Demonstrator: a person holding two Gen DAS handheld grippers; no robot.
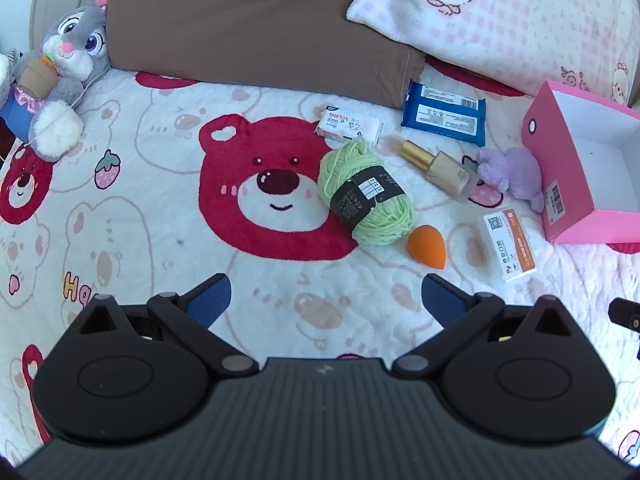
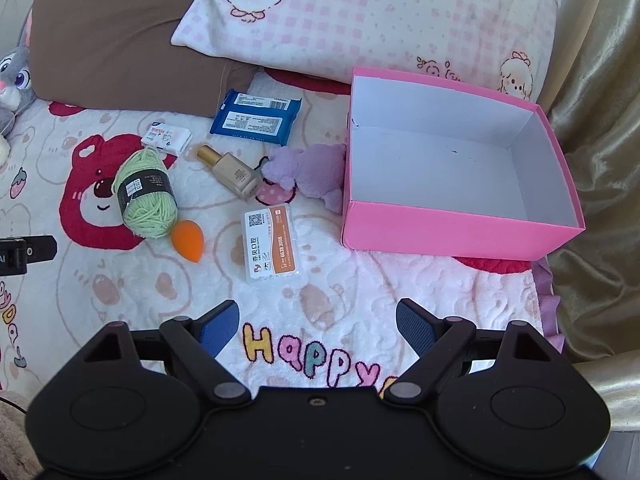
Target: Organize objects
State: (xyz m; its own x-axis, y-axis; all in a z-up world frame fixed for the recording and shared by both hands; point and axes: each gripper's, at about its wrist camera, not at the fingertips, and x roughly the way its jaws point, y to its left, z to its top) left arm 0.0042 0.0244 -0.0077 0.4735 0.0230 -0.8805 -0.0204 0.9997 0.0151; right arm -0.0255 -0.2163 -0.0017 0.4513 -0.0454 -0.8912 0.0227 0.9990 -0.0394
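Loose items lie on a bear-print blanket [image 1: 120, 208]: a green yarn ball [image 1: 366, 194] [image 2: 146, 196], an orange sponge egg [image 1: 427, 248] [image 2: 188, 246], a gold-capped bottle [image 1: 440, 168] [image 2: 232, 170], a clear case with an orange label [image 1: 508, 246] [image 2: 273, 246], a blue wipes pack [image 1: 444, 112] [image 2: 256, 118], a small white pack [image 1: 348, 125] [image 2: 166, 138] and a purple plush [image 1: 512, 174] [image 2: 308, 174]. An empty pink box [image 2: 460, 228] [image 1: 560, 184] stands to their right. My left gripper [image 1: 326, 300] hovers open, short of the yarn. My right gripper [image 2: 318, 322] hovers open, short of the case.
A brown pillow [image 1: 260, 24] [image 2: 120, 36] and a pink checked pillow [image 1: 520, 12] [image 2: 380, 20] lie behind the items. A grey rabbit plush [image 1: 68, 76] sits at the far left. Shiny gold fabric [image 2: 600, 160] borders the bed on the right.
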